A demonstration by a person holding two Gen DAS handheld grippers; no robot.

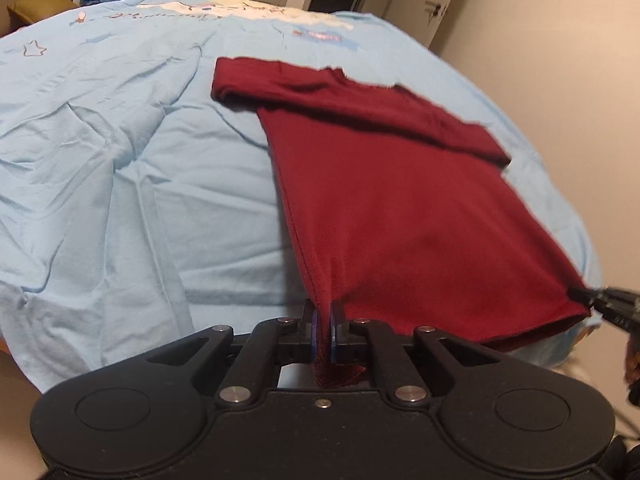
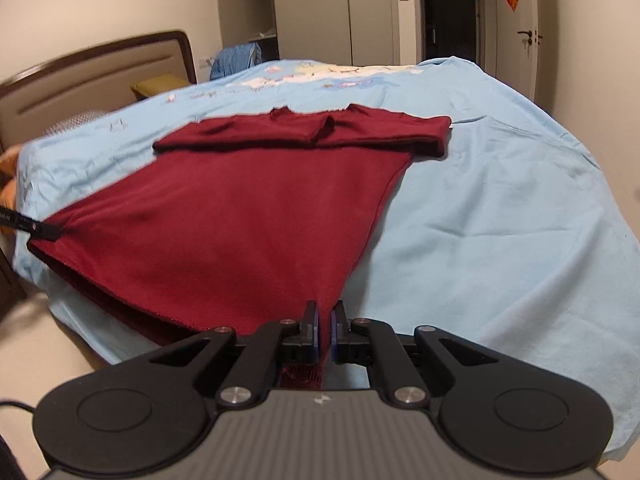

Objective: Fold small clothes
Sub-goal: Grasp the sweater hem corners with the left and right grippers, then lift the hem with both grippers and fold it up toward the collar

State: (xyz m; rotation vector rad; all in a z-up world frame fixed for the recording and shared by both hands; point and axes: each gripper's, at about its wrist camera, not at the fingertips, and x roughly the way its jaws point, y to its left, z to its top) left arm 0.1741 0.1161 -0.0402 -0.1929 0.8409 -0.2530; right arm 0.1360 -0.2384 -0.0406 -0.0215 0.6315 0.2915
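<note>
A dark red T-shirt lies stretched over a light blue bedsheet, its collar and both sleeves folded in at the far end. My left gripper is shut on the hem's left corner, with cloth bunched between its pads. My right gripper is shut on the hem's right corner of the same T-shirt. Each gripper shows in the other's view: the right one at the right edge, the left one at the left edge. The hem is lifted off the bed near its front edge.
The bedsheet covers the bed, with a cartoon print at the far side. A padded headboard, a yellow pillow and a blue cloth heap stand beyond. Wardrobes and a door line the back wall.
</note>
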